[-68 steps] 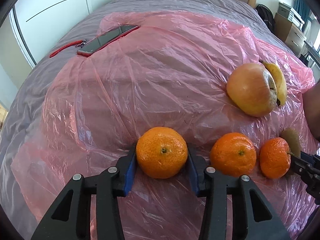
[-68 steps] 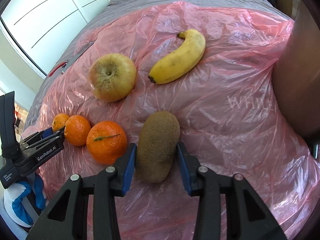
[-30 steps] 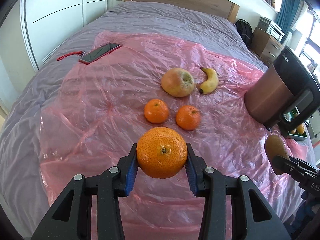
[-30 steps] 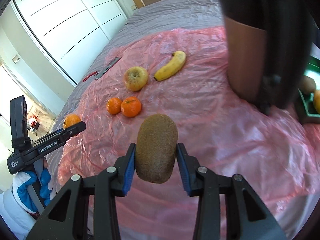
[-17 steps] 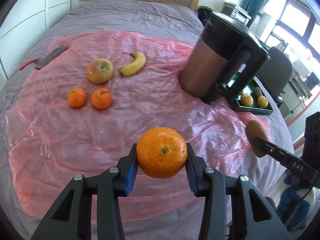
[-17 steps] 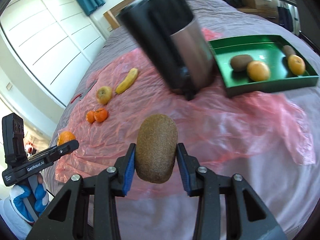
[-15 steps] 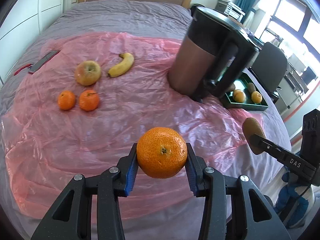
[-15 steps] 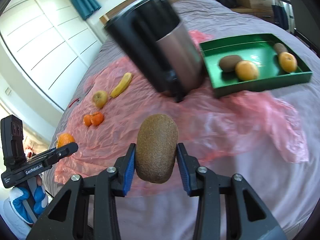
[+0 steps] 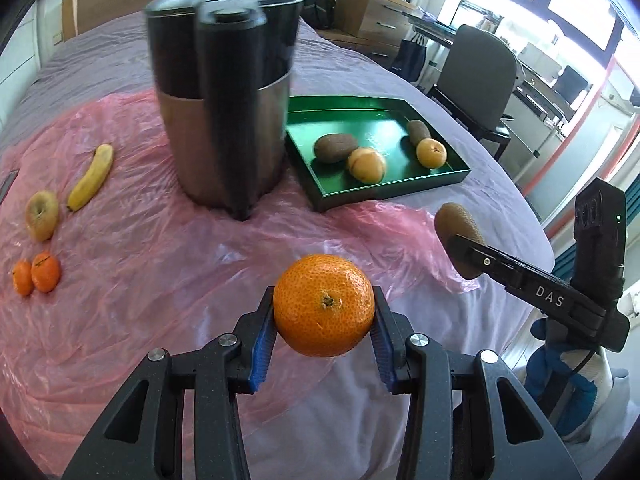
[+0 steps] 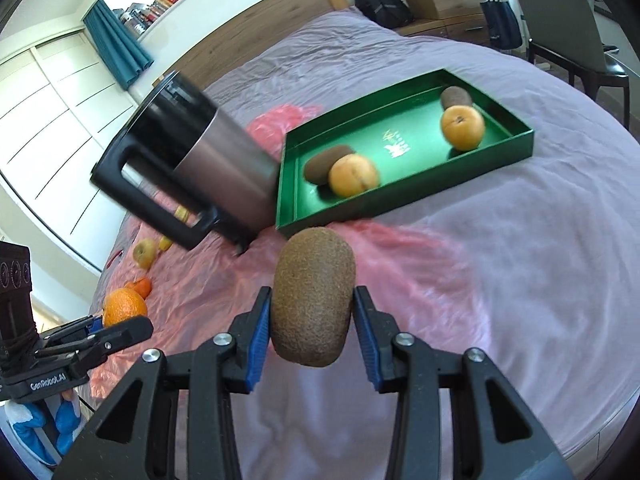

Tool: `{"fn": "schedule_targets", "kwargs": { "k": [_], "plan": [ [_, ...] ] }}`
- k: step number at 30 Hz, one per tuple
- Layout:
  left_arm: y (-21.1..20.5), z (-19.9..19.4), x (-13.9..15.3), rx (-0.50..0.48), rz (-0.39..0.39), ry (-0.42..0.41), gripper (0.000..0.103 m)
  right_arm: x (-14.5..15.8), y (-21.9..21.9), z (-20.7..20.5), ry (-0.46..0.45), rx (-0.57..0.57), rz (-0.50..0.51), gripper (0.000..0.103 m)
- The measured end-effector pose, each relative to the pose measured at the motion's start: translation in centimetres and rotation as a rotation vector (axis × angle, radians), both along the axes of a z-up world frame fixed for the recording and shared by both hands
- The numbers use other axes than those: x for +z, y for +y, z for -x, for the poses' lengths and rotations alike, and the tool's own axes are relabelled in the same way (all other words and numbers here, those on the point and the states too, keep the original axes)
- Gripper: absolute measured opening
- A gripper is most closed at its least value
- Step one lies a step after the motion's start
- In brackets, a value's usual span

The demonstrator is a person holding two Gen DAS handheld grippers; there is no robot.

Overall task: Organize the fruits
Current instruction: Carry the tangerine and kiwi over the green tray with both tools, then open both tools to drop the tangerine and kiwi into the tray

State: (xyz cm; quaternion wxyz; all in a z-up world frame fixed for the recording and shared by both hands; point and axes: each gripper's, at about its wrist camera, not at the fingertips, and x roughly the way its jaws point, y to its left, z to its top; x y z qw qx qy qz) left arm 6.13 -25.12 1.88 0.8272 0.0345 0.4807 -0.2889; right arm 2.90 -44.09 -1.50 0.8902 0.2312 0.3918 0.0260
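My left gripper [image 9: 323,314] is shut on a mandarin [image 9: 324,304] and holds it in the air above the pink plastic sheet [image 9: 160,280]. My right gripper [image 10: 313,312] is shut on a brown kiwi [image 10: 313,296], also in the air; it shows at the right of the left wrist view [image 9: 456,236]. A green tray [image 9: 372,120] lies ahead on the bed, holding two kiwis [image 9: 334,148] and two orange fruits [image 9: 366,165]. On the sheet at the far left lie a banana [image 9: 91,176], an apple [image 9: 42,214] and two mandarins [image 9: 38,276].
A tall steel and black kettle [image 9: 224,96] stands on the sheet just left of the tray [image 10: 400,196]. The bed's right edge [image 9: 536,240] drops off beside the tray. A chair [image 9: 476,68] and desk stand beyond it.
Both grippers lifted their fruit off the sheet and swung right, away from the apple and banana. The kettle and green tray have come into view and are now closer.
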Motion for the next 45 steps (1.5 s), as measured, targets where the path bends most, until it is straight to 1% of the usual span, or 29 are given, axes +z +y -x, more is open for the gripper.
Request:
{"fn": "schedule_targets", "kwargs": {
  "k": [4,8,10,14,16,20,26,29,34,36,40,45],
  "plan": [
    [-4.4,-1.7,0.2,-0.041,-0.006,-0.011,0.038,0.2,-2.7,-1.5,-0.021,-0.024,0.006,0.015],
    [-8.6,-4.8,0.5,-0.057,-0.018,-0.041,0.038,0.2,-5.4,-3.7,-0.042,-0.05,0.003,0.015],
    [-10.3,-6.7,0.6,-0.049,-0.024,-0.053,0.038,0.2,-6.4,-5.0,-0.048,-0.053,0.018,0.015],
    [-13.7,-11.6,0.0,0.002,-0.041,-0.065,0.038,0.0,-7.9,-7.6,-0.056,-0.061,0.04,0.015],
    [-14.7,-13.7,-0.7,0.032,-0.049,-0.055,0.038,-0.3,-8.5,-9.2,-0.06,-0.066,0.047,0.016],
    [-16.5,-17.9,-2.8,0.085,-0.105,-0.057,0.038,-1.3,-9.0,-11.8,-0.052,-0.057,0.082,0.016],
    [-17.8,-22.0,-6.1,0.13,-0.178,-0.047,0.038,-3.4,-9.2,-14.5,-0.007,-0.038,0.161,0.016],
    [-18.3,-23.3,-7.3,0.134,-0.22,-0.058,0.038,-4.3,-9.1,-15.4,0.01,-0.023,0.203,0.016],
    [-18.1,-24.2,-9.3,0.137,-0.239,-0.019,0.038,-5.1,-8.5,-16.3,0.035,0.002,0.29,0.016],
    [-18.1,-24.2,-9.5,0.136,-0.232,-0.024,0.038,-5.3,-8.3,-16.4,0.042,0.009,0.319,0.016],
    [-18.3,-24.2,-9.5,0.131,-0.227,-0.012,0.039,-5.3,-8.4,-16.3,0.043,0.01,0.321,0.017],
    [-18.6,-24.3,-9.5,0.12,-0.241,-0.012,0.039,-5.1,-8.5,-16.3,0.048,0.008,0.314,0.017]
  ]
}}
